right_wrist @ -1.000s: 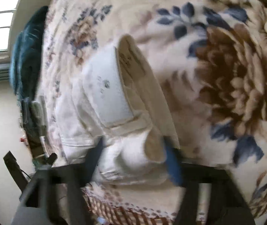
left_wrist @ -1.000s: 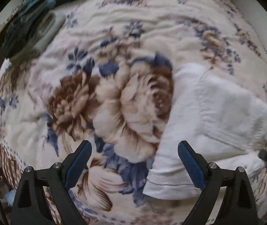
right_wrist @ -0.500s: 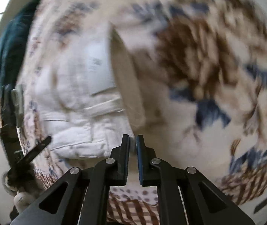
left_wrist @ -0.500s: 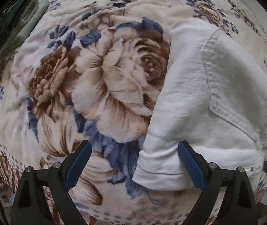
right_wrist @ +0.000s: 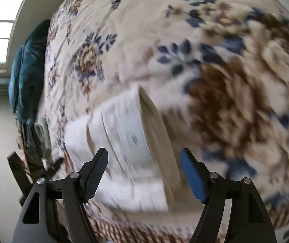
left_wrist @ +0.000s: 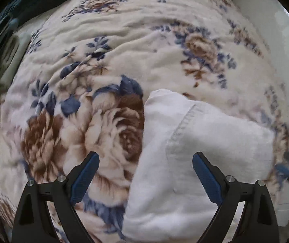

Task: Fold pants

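Nearest the lenses, the left gripper (left_wrist: 146, 161) and the right gripper (right_wrist: 144, 156) both stood with fingers spread wide and grasping nothing. The folded white pants (left_wrist: 187, 154) lay just beyond and partly between the left fingers, toward the right-hand one, and in the right wrist view the pants (right_wrist: 124, 141) lay between that gripper's fingers as a blurred bundle with an upturned fold edge. Farther out spread the floral blanket (left_wrist: 107, 64) and a dark teal cloth (right_wrist: 28, 64); the pants appeared soft, light and limp, best pinched at a thick hem or stacked fold edge.
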A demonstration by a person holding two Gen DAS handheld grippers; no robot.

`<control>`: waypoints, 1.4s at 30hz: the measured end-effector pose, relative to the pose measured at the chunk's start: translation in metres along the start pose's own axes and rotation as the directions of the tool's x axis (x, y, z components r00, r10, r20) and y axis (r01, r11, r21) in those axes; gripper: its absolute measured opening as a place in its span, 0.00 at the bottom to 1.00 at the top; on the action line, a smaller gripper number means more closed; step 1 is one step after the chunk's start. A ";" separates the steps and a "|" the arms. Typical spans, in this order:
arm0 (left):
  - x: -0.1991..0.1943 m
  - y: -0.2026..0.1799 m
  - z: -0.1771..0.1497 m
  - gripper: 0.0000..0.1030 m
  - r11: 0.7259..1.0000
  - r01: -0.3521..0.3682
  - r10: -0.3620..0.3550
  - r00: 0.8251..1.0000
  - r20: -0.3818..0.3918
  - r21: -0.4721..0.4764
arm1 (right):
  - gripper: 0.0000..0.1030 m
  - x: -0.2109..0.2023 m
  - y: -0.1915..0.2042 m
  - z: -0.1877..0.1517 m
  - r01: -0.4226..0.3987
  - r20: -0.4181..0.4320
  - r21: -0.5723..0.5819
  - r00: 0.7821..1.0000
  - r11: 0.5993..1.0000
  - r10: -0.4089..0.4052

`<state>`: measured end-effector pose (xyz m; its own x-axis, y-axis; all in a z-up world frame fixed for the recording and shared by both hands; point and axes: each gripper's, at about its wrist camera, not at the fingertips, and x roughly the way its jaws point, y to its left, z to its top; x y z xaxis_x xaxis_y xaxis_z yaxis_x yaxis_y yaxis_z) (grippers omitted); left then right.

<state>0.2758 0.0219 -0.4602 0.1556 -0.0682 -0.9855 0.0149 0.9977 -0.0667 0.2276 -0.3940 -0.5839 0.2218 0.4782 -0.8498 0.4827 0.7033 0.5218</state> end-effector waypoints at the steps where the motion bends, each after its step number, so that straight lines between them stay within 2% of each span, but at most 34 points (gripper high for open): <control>1: 0.008 0.001 0.001 0.91 1.000 -0.018 0.018 1.000 -0.010 0.001 | 0.74 0.008 -0.001 0.010 -0.017 -0.008 0.011 1.000 1.000 0.017; 3: 0.026 0.007 0.002 0.94 0.999 -0.032 0.031 0.999 -0.024 -0.026 | 0.71 0.032 0.000 0.029 -0.104 -0.042 0.036 0.994 0.994 0.106; 4: 0.033 0.012 0.001 0.98 0.998 -0.042 0.041 0.999 -0.030 -0.046 | 0.61 0.047 0.003 0.036 -0.183 -0.088 0.036 0.979 0.982 0.186; 5: 0.037 0.015 0.001 1.00 0.997 -0.042 0.040 0.998 -0.039 -0.061 | 0.20 0.061 0.013 0.038 -0.199 -0.114 0.032 0.973 0.979 0.202; 6: 0.040 0.019 0.001 1.00 0.997 -0.018 0.014 0.999 -0.050 -0.078 | 0.08 0.072 0.020 0.040 -0.136 -0.144 -0.004 0.980 0.991 0.134; 8: 0.040 0.023 0.000 1.00 0.993 0.040 -0.047 0.997 -0.065 -0.107 | 0.08 0.077 0.028 0.040 -0.042 -0.126 -0.074 0.991 0.996 0.032; 9: 0.036 0.022 -0.001 1.00 0.995 0.036 -0.043 0.997 -0.063 -0.098 | 0.08 0.076 0.028 0.040 0.009 -0.107 -0.079 0.994 0.997 -0.017; 11: 0.022 0.020 -0.005 0.99 0.998 0.001 -0.004 0.998 -0.056 -0.062 | 0.10 0.076 0.031 0.038 0.034 -0.108 -0.083 0.993 0.996 -0.043; 13: 0.001 0.027 -0.014 0.99 0.995 0.049 -0.052 0.998 -0.034 -0.085 | 0.21 0.070 0.035 0.034 0.035 -0.118 -0.085 0.992 0.996 -0.045; 16: -0.019 0.042 -0.034 0.99 0.982 0.122 -0.126 0.992 -0.019 -0.141 | 0.45 0.042 0.032 0.011 0.017 -0.129 -0.073 0.991 0.997 -0.026; 17: -0.022 0.046 -0.042 0.99 0.979 0.130 -0.136 0.990 -0.025 -0.157 | 0.58 0.033 0.021 0.000 0.009 -0.125 -0.059 0.992 0.998 -0.017; 18: -0.021 0.052 -0.051 0.99 0.974 0.144 -0.152 0.988 -0.033 -0.173 | 0.63 0.025 0.012 -0.013 0.010 -0.125 -0.032 0.992 0.999 -0.014; 21: -0.001 0.058 -0.068 0.97 0.965 0.138 -0.159 0.984 -0.078 -0.223 | 0.63 0.028 -0.023 -0.048 0.023 -0.194 0.056 0.981 0.998 -0.012; 22: 0.009 0.062 -0.074 0.91 0.956 0.149 -0.178 0.979 -0.096 -0.252 | 0.62 0.034 -0.032 -0.056 0.009 -0.213 0.089 0.977 0.996 0.011; 23: 0.017 0.063 -0.078 0.83 0.952 0.152 -0.187 0.976 -0.110 -0.266 | 0.53 0.043 -0.040 -0.064 -0.015 -0.226 0.130 0.973 0.991 0.044; 24: 0.023 0.063 -0.082 0.78 0.952 0.147 -0.187 0.974 -0.128 -0.268 | 0.27 0.051 -0.047 -0.072 -0.072 -0.225 0.190 0.967 0.979 0.115; 25: 0.033 0.064 -0.087 0.77 0.952 0.140 -0.186 0.971 -0.152 -0.272 | 0.23 0.054 -0.049 -0.077 -0.106 -0.217 0.221 0.964 0.970 0.155; 28: 0.040 0.063 -0.093 0.79 0.951 0.153 -0.205 0.963 -0.174 -0.270 | 0.20 0.047 -0.047 -0.087 -0.072 -0.189 0.166 0.976 0.984 0.103; 30: 0.038 0.059 -0.089 0.80 0.959 0.147 -0.195 0.962 -0.190 -0.242 | 0.24 0.054 -0.056 -0.093 0.010 -0.214 0.126 0.977 0.992 0.017; 31: 0.034 0.057 -0.086 0.80 0.965 0.137 -0.183 0.962 -0.201 -0.223 | 0.25 0.058 -0.059 -0.095 0.021 -0.232 0.121 0.973 0.992 0.008; 32: 0.028 0.054 -0.081 0.79 0.969 0.139 -0.180 0.963 -0.200 -0.206 | 0.29 0.058 -0.058 -0.094 0.023 -0.244 0.098 0.970 0.995 0.002; 33: 0.019 0.049 -0.075 0.79 0.974 0.139 -0.171 0.968 -0.184 -0.176 | 0.40 0.054 -0.053 -0.092 0.036 -0.244 0.067 0.970 0.997 -0.019; 34: 0.010 0.043 -0.070 0.79 0.980 0.131 -0.156 0.974 -0.167 -0.150 | 0.46 0.048 -0.046 -0.089 0.057 -0.235 0.034 0.971 0.998 -0.047; 36: -0.012 0.020 -0.058 0.79 0.991 0.115 -0.120 0.988 -0.093 -0.067 | 0.63 0.028 -0.023 -0.084 0.119 -0.171 -0.074 0.977 0.990 -0.131; 38: -0.019 -0.001 -0.052 0.79 0.996 0.089 -0.088 0.995 -0.043 0.011 | 0.71 0.014 0.000 -0.080 0.158 -0.119 -0.154 0.977 0.975 -0.177; 39: -0.017 -0.013 -0.050 0.79 0.996 0.072 -0.071 0.997 -0.032 0.047 | 0.78 0.011 0.012 -0.078 0.164 -0.093 -0.184 0.979 0.969 -0.183; 41: -0.008 -0.031 -0.045 0.79 0.995 0.030 -0.027 0.999 -0.025 0.097 | 0.88 0.014 0.035 -0.073 0.154 -0.045 -0.237 0.984 0.959 -0.170; 42: 0.000 -0.039 -0.043 0.79 0.993 0.018 -0.014 0.999 -0.035 0.120 | 0.89 0.021 0.044 -0.070 0.150 -0.037 -0.267 0.985 0.952 -0.166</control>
<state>0.2330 -0.0163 -0.4647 0.1202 -0.0816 -0.9894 0.1362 0.9886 -0.0650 0.1943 -0.3157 -0.5736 0.1073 0.3742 -0.9211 0.2662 0.8818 0.3893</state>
